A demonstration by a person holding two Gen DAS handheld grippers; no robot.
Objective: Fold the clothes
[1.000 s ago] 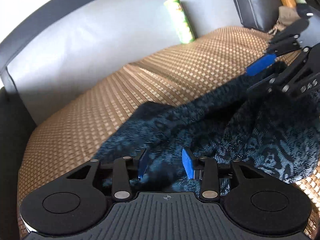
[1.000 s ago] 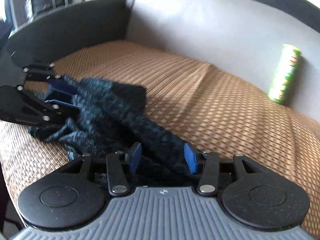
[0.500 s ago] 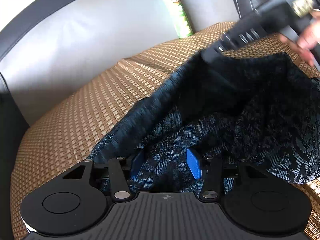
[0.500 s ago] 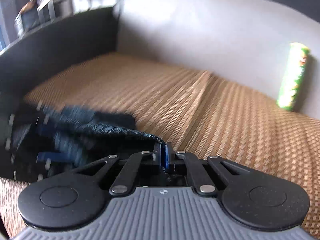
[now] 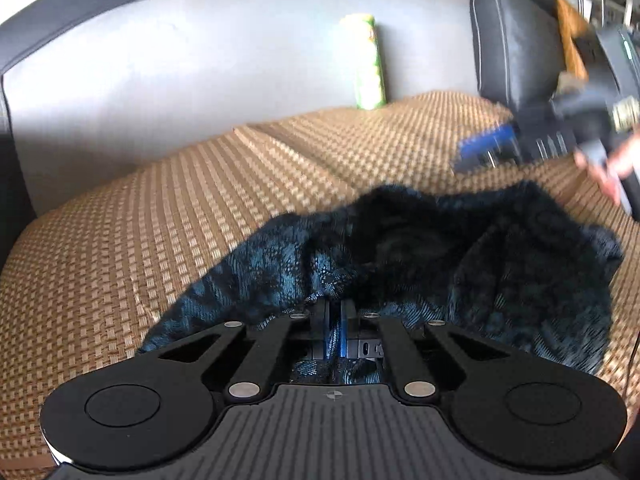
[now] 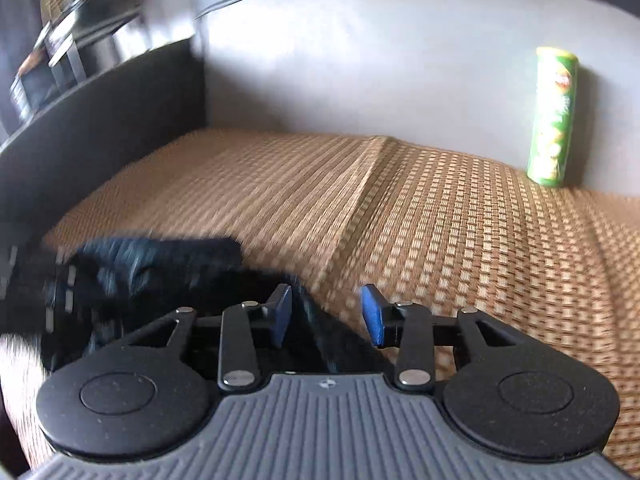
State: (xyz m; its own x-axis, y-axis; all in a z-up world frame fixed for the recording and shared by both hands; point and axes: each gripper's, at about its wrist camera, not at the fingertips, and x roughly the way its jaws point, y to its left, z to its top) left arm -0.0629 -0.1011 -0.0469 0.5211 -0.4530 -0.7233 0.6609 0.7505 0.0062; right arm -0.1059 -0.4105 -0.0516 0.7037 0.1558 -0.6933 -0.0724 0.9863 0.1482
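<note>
A dark blue patterned garment [image 5: 460,248] lies crumpled on the sofa seat. My left gripper [image 5: 335,314] is shut on its near edge, with cloth pinched between the blue pads. In the left wrist view my right gripper [image 5: 490,148] hovers blurred above the garment's far edge, a hand [image 5: 616,168] behind it. In its own view the right gripper [image 6: 326,310] has its jaws opening. A strip of the garment [image 6: 160,264] runs under the gap beside the left pad, and neither pad presses on it. My left gripper [image 6: 60,296] shows as a blur at the far left.
A woven tan mat [image 5: 160,220] covers the seat, with a seam down its middle. A green crisp can [image 6: 554,120] stands against the grey backrest. A dark cushion [image 5: 512,32] sits at the right end, a dark armrest [image 6: 100,120] at the left end.
My left gripper went from open around the cloth to shut on it. My right gripper closed on a fold, lifted it, then opened and let it drop back onto the seat.
</note>
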